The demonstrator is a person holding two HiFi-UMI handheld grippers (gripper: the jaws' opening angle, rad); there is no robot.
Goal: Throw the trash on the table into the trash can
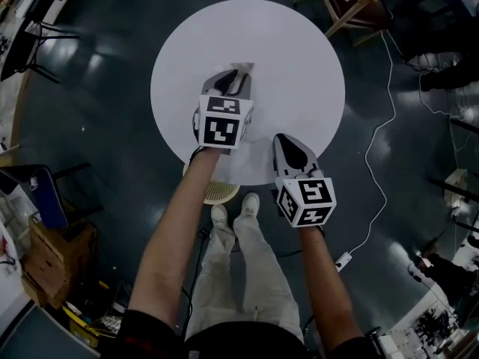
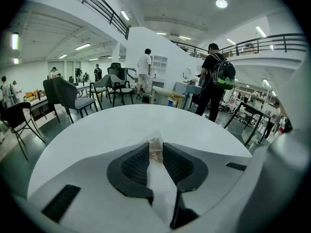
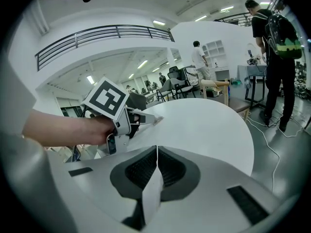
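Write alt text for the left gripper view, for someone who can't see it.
The left claw pinches a small, crumpled clear wrapper between its dark jaws, over a round white table. Behind the table is a bright open hall with chairs and several people standing.

Marker cubes, beige trousers, white shoes

White cable, power strip (on floor).
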